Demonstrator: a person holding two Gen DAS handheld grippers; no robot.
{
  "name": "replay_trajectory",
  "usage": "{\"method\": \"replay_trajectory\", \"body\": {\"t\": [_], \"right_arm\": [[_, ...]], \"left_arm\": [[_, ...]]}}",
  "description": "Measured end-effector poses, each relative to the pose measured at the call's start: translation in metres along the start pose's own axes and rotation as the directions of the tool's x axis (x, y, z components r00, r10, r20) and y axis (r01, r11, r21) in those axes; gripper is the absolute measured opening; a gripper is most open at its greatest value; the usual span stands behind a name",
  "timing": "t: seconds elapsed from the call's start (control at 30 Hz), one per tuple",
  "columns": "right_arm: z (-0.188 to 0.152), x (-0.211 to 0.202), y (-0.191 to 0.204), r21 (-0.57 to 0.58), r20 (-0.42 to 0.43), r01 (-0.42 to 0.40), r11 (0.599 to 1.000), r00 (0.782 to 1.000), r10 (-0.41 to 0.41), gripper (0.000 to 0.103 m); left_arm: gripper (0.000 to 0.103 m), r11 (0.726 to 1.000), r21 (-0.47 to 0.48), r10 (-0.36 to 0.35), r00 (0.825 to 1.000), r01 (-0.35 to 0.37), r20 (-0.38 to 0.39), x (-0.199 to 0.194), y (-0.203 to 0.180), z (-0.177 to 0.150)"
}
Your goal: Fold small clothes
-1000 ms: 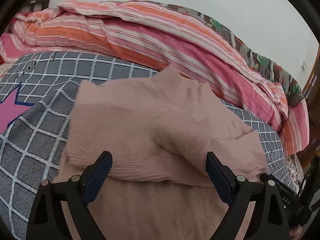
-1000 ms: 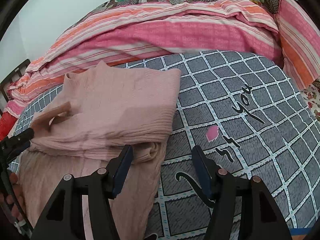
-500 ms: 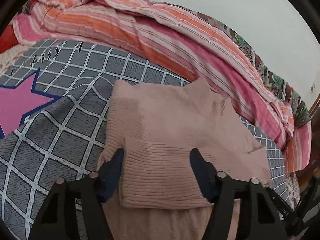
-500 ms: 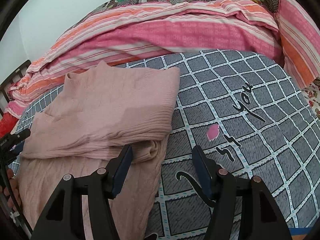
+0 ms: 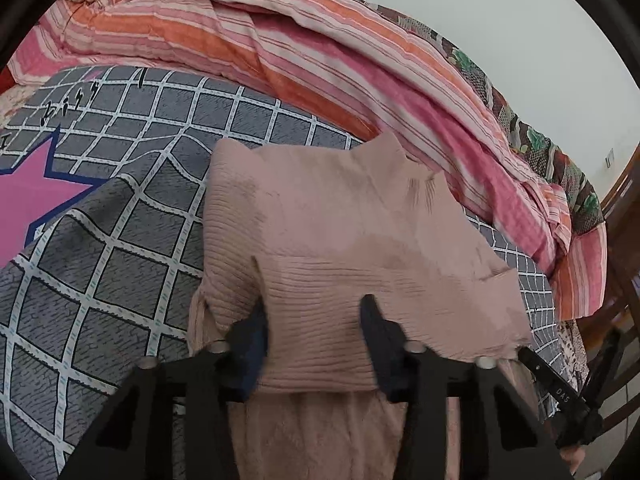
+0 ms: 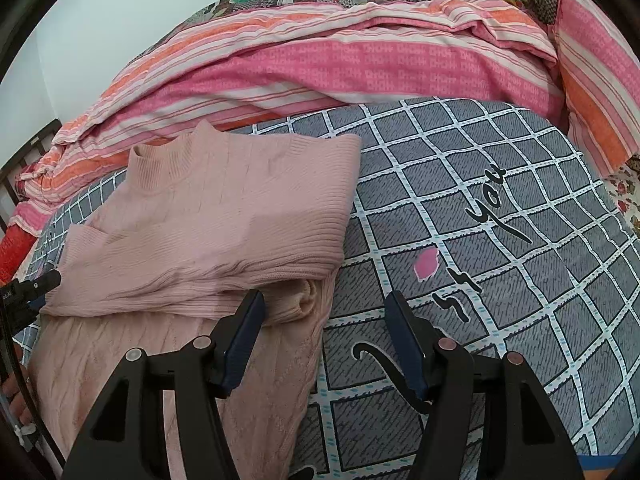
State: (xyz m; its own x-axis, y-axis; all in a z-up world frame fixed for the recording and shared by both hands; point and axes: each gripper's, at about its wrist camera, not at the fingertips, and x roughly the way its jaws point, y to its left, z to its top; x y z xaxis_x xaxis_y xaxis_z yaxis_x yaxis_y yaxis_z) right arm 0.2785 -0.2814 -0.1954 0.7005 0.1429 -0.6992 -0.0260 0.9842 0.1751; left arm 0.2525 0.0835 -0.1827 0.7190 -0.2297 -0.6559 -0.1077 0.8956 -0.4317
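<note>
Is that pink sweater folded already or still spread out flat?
Partly folded. The pink sweater has both sleeves laid across its chest, while its lower body still lies unfolded toward the cameras on the checked bedspread.

Pink sweater, grey checked sheet

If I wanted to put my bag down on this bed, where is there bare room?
Two bare stretches of the checked sheet: one right of the pink sweater, around the black lettering, up to the striped quilt; one left of the sweater, by the pink star. The middle is crowded: sweater, left gripper and right gripper.
</note>
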Motion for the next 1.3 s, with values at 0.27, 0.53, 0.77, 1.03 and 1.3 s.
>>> {"method": "replay_trajectory", "body": {"t": [0.27,0.53,0.77,1.03,1.3], "right_arm": [[0.000,0.001,-0.001,0.002,0.003,-0.004,1.000,1.000,0.004,0.062],[0.005,-0.013,-0.005,-0.014,0.005,-0.148,0.989,0.989,0.148,0.062],[0.014,-0.028,-0.002,-0.052,0.089,-0.192,0.980,0.977,0.196,0.062],[0.025,-0.006,0.000,-0.025,0.075,-0.059,0.998,0.995,0.060,0.062],[0.019,0.018,0.001,-0.021,-0.016,0.065,0.998,0.998,-0.066,0.062]], "left_arm": [[0.006,1.000,0.025,-0.002,0.994,-0.001,0.108,-0.018,-0.001,0.008],[0.006,0.999,0.029,-0.022,0.987,0.018,0.157,-0.020,-0.005,0.031],[0.006,0.999,0.032,0.025,0.985,-0.031,0.171,-0.016,-0.014,0.065],[0.006,0.987,0.047,0.152,0.988,-0.153,0.010,0.030,0.001,0.042],[0.026,0.989,0.023,0.147,0.988,-0.148,0.047,0.017,0.009,0.028]]}}
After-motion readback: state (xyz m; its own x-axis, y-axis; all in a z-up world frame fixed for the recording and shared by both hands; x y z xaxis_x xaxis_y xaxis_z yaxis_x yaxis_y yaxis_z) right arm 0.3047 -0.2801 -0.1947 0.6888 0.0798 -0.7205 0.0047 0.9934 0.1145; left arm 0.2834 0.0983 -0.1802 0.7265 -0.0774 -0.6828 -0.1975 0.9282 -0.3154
